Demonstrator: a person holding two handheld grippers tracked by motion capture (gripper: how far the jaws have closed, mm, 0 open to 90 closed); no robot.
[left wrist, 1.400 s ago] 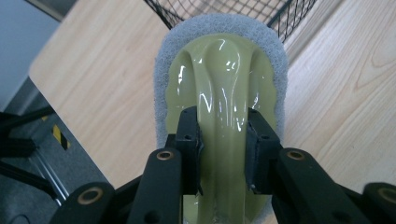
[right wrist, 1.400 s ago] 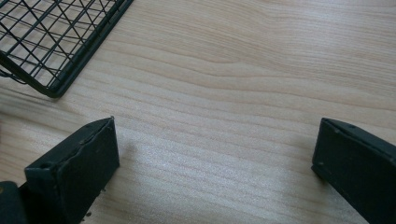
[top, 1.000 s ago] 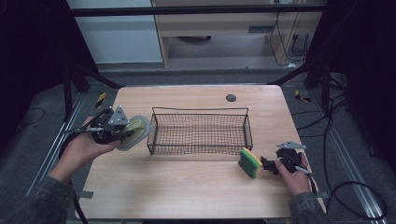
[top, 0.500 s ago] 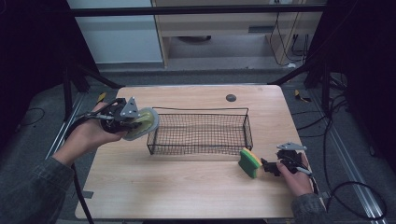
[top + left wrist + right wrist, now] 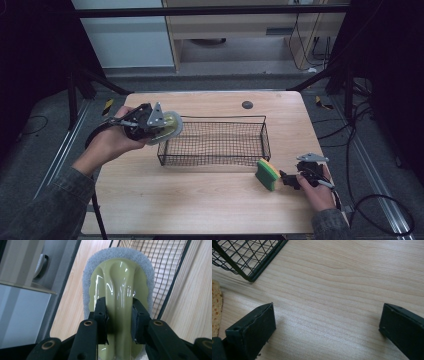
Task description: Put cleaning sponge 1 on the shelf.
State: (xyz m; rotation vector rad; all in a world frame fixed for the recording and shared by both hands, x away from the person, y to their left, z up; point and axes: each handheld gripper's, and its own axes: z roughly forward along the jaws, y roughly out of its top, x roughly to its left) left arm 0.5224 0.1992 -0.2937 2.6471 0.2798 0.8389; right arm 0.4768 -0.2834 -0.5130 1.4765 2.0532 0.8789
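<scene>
A scrubber point(image 5: 171, 131) with a glossy olive-green handle point(image 5: 120, 277) and a grey pad is held in the air at the left end of the black wire basket point(image 5: 222, 118). My left gripper point(image 5: 161, 126) is shut on its handle ridge, one pad on each side point(image 5: 119, 315). The basket's mesh point(image 5: 170, 265) shows just beyond the pad. A yellow-and-green sponge point(image 5: 267, 173) stands on edge on the table in front of the basket's right corner. My right gripper point(image 5: 288, 178) rests on the table right of it, open point(image 5: 327, 322), with only bare wood between the jaws. The sponge point(image 5: 216, 307) lies outside the left jaw.
The light wooden table point(image 5: 200, 200) carries a small dark round disc point(image 5: 247, 104) near its far edge. The basket's corner point(image 5: 249, 257) sits close ahead of the right gripper. Dark stands, cables and a shelf unit surround the table.
My left hand has carried the scrubber right and slightly up, from beside the basket to its left end. The right gripper and the sponge have stayed put.
</scene>
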